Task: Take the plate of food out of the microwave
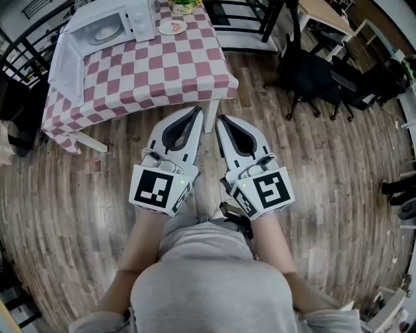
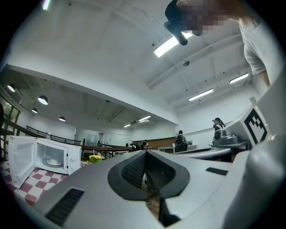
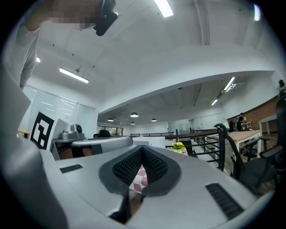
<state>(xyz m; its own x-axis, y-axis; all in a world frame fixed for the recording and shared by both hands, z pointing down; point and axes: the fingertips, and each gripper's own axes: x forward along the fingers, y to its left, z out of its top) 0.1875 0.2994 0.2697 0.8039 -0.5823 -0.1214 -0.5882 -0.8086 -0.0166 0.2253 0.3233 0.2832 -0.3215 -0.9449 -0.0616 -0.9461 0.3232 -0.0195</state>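
A white microwave (image 1: 114,25) stands at the far end of a table with a red-and-white checked cloth (image 1: 156,71). Its door (image 1: 67,64) hangs wide open to the left, and a white plate (image 1: 104,32) lies inside. In the left gripper view the microwave (image 2: 51,156) shows at the left with the plate (image 2: 53,162) in its cavity. My left gripper (image 1: 197,110) and right gripper (image 1: 221,119) are held side by side over the floor, just short of the table's near edge. Both are shut and hold nothing.
A small plate with red bits (image 1: 172,27) and yellow flowers (image 1: 185,5) sit right of the microwave. Black chairs (image 1: 312,78) stand on the wooden floor at the right, and a black railing (image 3: 210,147) runs behind. People stand far off in the room (image 2: 217,125).
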